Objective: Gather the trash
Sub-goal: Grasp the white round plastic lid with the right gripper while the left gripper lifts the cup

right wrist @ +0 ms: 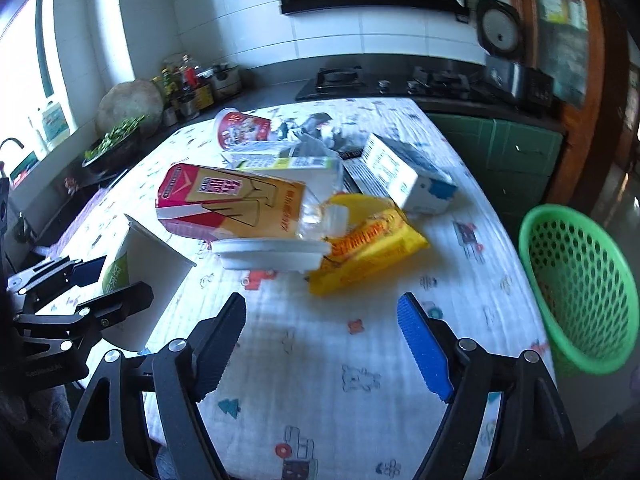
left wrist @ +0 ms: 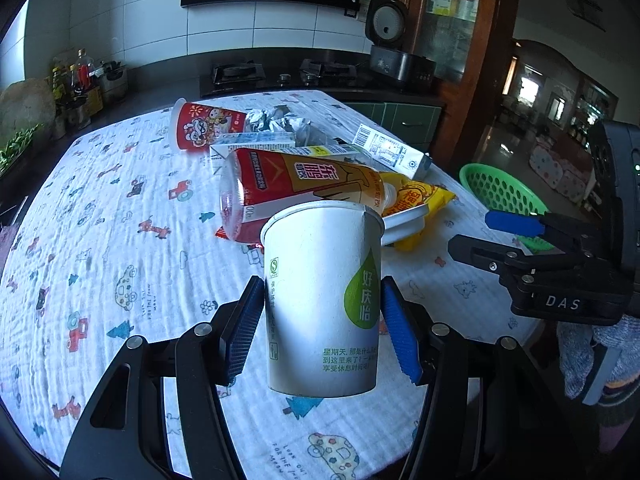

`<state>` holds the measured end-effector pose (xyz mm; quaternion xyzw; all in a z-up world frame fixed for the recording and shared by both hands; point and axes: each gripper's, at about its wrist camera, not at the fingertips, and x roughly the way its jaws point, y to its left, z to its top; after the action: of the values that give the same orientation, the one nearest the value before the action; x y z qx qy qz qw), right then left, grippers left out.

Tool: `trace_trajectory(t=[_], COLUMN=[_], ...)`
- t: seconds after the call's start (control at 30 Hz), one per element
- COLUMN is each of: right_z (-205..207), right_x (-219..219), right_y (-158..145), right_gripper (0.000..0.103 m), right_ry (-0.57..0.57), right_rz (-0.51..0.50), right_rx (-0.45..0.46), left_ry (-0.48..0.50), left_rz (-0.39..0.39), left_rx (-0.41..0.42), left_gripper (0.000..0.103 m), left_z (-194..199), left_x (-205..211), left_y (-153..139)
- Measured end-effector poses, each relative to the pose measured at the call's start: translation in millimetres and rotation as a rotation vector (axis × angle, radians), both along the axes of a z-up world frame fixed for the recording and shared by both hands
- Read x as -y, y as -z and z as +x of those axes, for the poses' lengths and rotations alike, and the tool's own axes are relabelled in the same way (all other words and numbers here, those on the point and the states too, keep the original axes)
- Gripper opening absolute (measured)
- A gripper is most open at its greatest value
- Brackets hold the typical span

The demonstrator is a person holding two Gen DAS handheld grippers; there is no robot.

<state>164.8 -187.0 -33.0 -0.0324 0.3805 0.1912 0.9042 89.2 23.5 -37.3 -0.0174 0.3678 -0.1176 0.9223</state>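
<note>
My left gripper [left wrist: 322, 320] is shut on a white paper cup [left wrist: 322, 300] with a green drop logo, held upright above the table; it also shows in the right wrist view [right wrist: 132, 264]. My right gripper [right wrist: 322, 344] is open and empty over the near table, and shows at the right of the left wrist view [left wrist: 476, 236]. A trash pile lies ahead: a red-and-gold plastic bottle [left wrist: 296, 188], a yellow snack bag [right wrist: 368, 248], a white lid [right wrist: 272, 256], a white carton [right wrist: 404, 176], a red printed cup [left wrist: 200, 126] and crumpled foil [left wrist: 276, 120].
A green perforated basket [right wrist: 580, 288] stands off the table's right edge, also in the left wrist view [left wrist: 500, 188]. The table carries a white cartoon-print cloth [right wrist: 320, 380]. Behind are a stove [left wrist: 280, 74], a rice cooker [left wrist: 394, 48] and bottles at the left counter.
</note>
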Motion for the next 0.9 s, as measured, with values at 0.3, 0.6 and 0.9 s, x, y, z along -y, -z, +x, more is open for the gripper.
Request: trace_trajectory(t=[0.3, 0.6, 0.9], right_z=[15, 26, 9], right_x=[-50, -79, -80], right_y=[4, 30, 22], right_gripper=[0.072, 0.067, 0.030], right_ry=[-0.245, -0.400, -0.439], right_rz=[-0.212, -0.473, -0.469], right_rx=[0.054, 0.116, 0.130], left_ry=[-0.031, -0.052, -0.062], left_rz=[-0.016, -0.036, -0.041], left_rx=[0.003, -0.009, 0.002], left_gripper=[0.059, 0.058, 0.058], left_z=[2, 5, 3], left_x=[-19, -31, -37], left_y=[1, 7, 6])
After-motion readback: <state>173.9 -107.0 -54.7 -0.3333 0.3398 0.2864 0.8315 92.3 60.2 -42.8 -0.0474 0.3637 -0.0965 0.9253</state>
